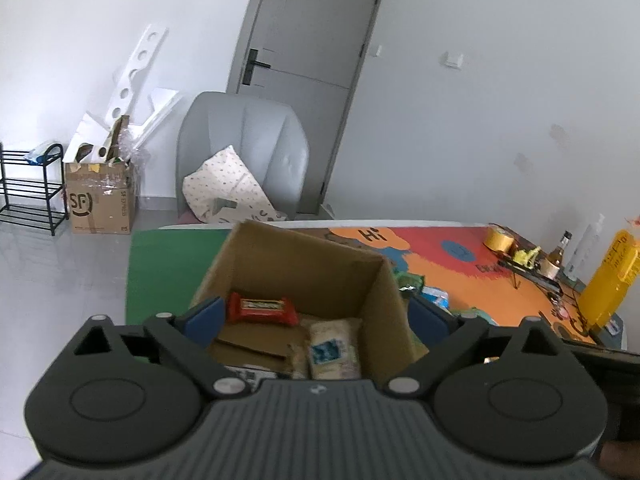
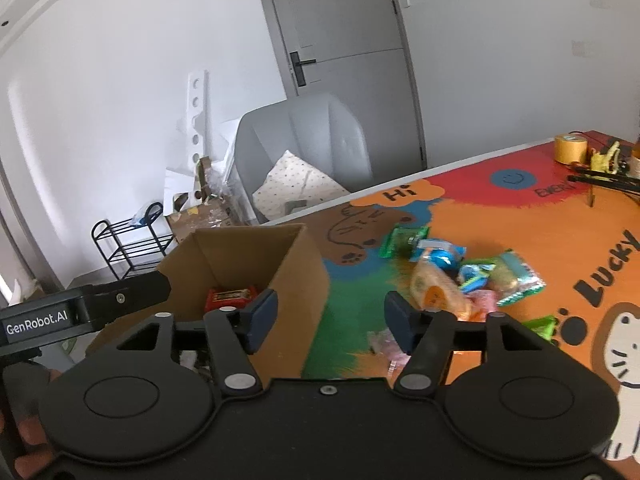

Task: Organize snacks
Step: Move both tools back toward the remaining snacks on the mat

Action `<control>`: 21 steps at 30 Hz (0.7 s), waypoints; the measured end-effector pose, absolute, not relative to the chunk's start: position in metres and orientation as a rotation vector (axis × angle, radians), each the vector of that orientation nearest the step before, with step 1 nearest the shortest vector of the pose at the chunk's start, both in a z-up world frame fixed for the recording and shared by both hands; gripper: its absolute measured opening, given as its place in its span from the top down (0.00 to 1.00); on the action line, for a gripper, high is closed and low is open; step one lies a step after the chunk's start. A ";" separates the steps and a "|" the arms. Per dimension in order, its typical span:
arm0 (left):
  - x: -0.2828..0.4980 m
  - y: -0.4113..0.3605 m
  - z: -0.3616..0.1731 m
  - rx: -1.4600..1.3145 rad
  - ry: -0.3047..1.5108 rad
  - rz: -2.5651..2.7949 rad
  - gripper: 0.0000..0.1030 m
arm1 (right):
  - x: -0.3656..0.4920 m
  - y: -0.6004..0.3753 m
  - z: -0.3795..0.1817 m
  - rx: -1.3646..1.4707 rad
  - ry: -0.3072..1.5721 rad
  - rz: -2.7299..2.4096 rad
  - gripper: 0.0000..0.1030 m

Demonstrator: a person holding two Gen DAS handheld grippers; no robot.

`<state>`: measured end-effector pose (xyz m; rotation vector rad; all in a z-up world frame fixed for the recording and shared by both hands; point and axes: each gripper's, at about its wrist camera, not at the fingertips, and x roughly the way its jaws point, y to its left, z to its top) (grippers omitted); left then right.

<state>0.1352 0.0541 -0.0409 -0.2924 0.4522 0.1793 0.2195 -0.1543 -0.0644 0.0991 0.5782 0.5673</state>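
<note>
snacks (image 2: 472, 276) lie heaped on the worktop (image 2: 560, 240) beside our cardboard box (image 1: 304, 264); both jaws gape empty, so next we grab another packet.

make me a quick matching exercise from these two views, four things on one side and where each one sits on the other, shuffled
Things:
1. red snack bar
2. green snack packet
3. yellow tape roll
4. spotted cushion

Places:
A. on the grey chair
B. inside the cardboard box
C. at the far end of the table mat, near the wall
D. loose on the colourful table mat, in the pile beside the box

Pairs: 1-B, 2-D, 3-C, 4-A
</note>
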 end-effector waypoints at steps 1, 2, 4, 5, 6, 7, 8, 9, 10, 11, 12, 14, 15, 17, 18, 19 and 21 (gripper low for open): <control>0.136 0.050 -0.041 -0.289 0.455 0.172 0.05 | 0.219 -0.158 -0.065 0.102 0.578 0.561 0.37; 0.137 0.047 -0.041 -0.287 0.457 0.168 0.05 | 0.220 -0.162 -0.066 0.104 0.579 0.556 0.37; 0.138 0.039 -0.041 -0.282 0.463 0.159 0.05 | 0.220 -0.170 -0.067 0.110 0.581 0.548 0.36; 0.139 0.035 -0.041 -0.279 0.465 0.154 0.05 | 0.220 -0.174 -0.068 0.114 0.582 0.544 0.36; 0.140 0.032 -0.042 -0.277 0.468 0.150 0.05 | 0.220 -0.179 -0.068 0.118 0.582 0.539 0.36; 0.141 0.028 -0.042 -0.274 0.470 0.146 0.05 | 0.221 -0.184 -0.069 0.122 0.583 0.534 0.36; 0.142 0.024 -0.042 -0.271 0.472 0.142 0.05 | 0.222 -0.188 -0.070 0.125 0.584 0.530 0.36; 0.143 0.020 -0.041 -0.267 0.473 0.139 0.05 | 0.223 -0.192 -0.071 0.129 0.585 0.524 0.36; 0.144 0.016 -0.041 -0.263 0.475 0.136 0.05 | 0.223 -0.197 -0.072 0.133 0.586 0.519 0.36; 0.145 0.012 -0.042 -0.260 0.477 0.133 0.05 | 0.224 -0.201 -0.072 0.137 0.587 0.514 0.36; 0.146 0.009 -0.041 -0.258 0.479 0.130 0.05 | 0.225 -0.205 -0.073 0.142 0.589 0.510 0.36; 0.148 0.002 -0.041 -0.255 0.480 0.127 0.05 | 0.227 -0.213 -0.075 0.151 0.592 0.502 0.36; 0.149 -0.001 -0.041 -0.256 0.478 0.126 0.05 | 0.227 -0.218 -0.077 0.155 0.594 0.500 0.36; 0.152 -0.007 -0.040 -0.254 0.480 0.121 0.05 | 0.229 -0.225 -0.079 0.162 0.597 0.496 0.36; 0.154 -0.010 -0.040 -0.252 0.483 0.120 0.05 | 0.230 -0.228 -0.081 0.167 0.599 0.494 0.36; 0.156 -0.013 -0.040 -0.250 0.486 0.118 0.05 | 0.232 -0.232 -0.082 0.171 0.602 0.493 0.36; 0.159 -0.019 -0.040 -0.243 0.489 0.111 0.05 | 0.235 -0.238 -0.085 0.181 0.606 0.491 0.36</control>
